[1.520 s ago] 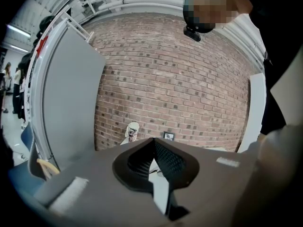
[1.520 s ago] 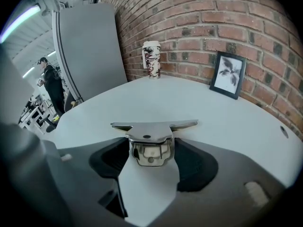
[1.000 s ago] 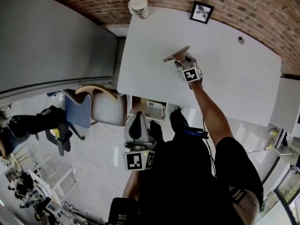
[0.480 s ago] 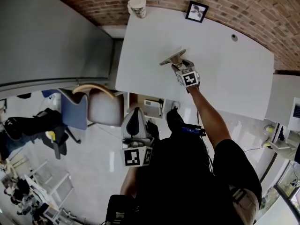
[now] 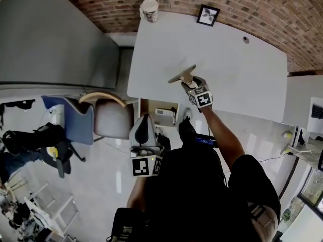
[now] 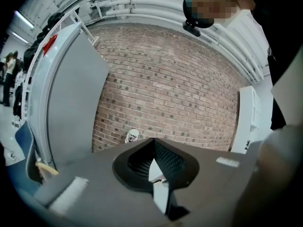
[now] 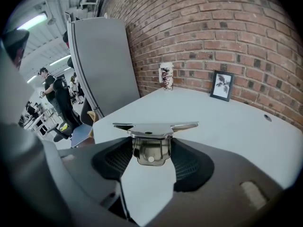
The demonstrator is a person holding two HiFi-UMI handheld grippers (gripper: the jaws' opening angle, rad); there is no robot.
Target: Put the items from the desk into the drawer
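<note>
A shiny metal clip with flat wings hangs just above the white desk, near its front left part. My right gripper is shut on it. In the right gripper view the metal clip sits between the two pads of my right gripper. A paper cup and a small picture frame stand at the desk's far edge by the brick wall. My left gripper is below the desk's front edge, and its jaws are shut with nothing held. In the left gripper view, my left gripper points at the paper cup.
A grey partition stands left of the desk. Two chairs sit by the desk's left front corner. A white unit shows under the desk's front edge. People sit far off at the lower left.
My right gripper has drawn the metal clip back toward the desk's front edge and a little up. The left gripper has shifted slightly.
</note>
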